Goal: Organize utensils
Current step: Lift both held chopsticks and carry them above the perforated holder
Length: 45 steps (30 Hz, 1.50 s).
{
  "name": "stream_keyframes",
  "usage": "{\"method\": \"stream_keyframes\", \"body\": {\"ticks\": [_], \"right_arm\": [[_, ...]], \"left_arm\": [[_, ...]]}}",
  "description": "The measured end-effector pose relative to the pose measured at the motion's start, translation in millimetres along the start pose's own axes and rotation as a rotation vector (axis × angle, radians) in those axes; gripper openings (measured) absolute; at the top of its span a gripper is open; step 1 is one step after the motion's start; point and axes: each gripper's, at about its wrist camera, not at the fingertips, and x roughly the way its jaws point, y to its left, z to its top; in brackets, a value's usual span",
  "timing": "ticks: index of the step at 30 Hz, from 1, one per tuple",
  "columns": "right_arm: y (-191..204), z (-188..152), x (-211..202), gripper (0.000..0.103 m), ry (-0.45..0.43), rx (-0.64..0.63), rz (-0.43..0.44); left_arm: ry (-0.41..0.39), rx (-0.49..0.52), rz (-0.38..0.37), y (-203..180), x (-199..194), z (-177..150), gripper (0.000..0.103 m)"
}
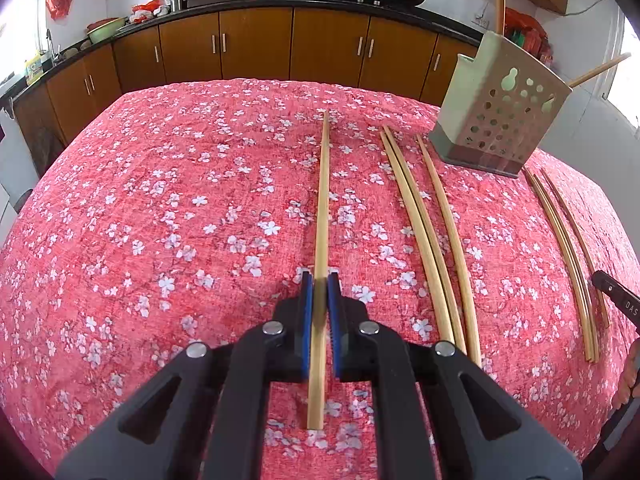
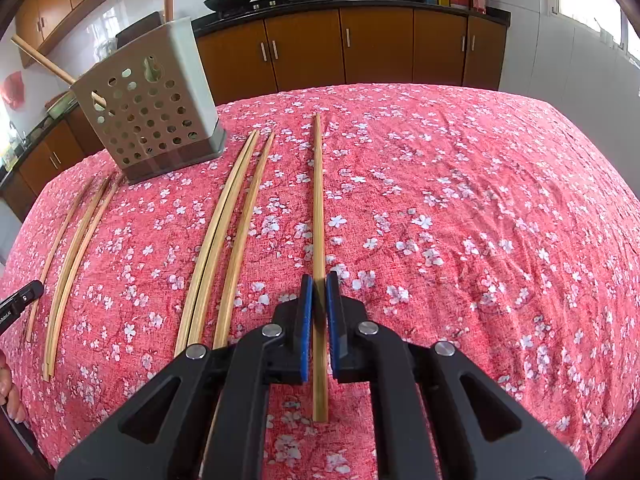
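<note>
Bamboo chopsticks lie in rows on the desk (image 1: 160,200) in front of the perforated holder (image 1: 500,120). Left claw (image 1: 320,292) is closed on one chopstick (image 1: 322,208), well left of the holder; right claw (image 2: 319,292) is closed on another chopstick (image 2: 319,208), to the holder's right. Each grip sits near one end, so a stick could pivot, slip, or miss the holder's mouth.

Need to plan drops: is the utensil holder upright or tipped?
Upright: the utensil holder stands on its dark base on the tablecloth, with two sticks poking from its top.
</note>
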Motion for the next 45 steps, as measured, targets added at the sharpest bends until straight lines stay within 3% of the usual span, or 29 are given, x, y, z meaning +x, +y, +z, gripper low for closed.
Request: {"method": "stream_keyframes", "body": {"ticks": [7,10,18,29,39,45], "right_arm": [[-6,3,-3,0.008,-0.004,0.028,0.022],[-8,7,-20,0.007,-0.056,0.042,0.028],[-9,27,-73,0.007,-0.231,0.034,0.034],[-3,38,-83,0.007,-0.277,0.026,0.043],[2,69,-131,0.007,-0.468,0.029,0.073],[9,96,-164,0.007,-0.526,0.054,0.2]], "left_arm": [[0.005,-0.003,-0.006,2,0,1,0.009],[0.017,-0.021,-0.023,8,-7,7,0.008],[-0.099,-0.015,-0.038,11,-51,28,0.008],[-0.192,-0.01,-0.052,6,-80,43,0.008],[-0.344,0.027,-0.044,0,-128,80,0.008],[-0.395,0.071,-0.139,-17,-163,101,0.008]]}}
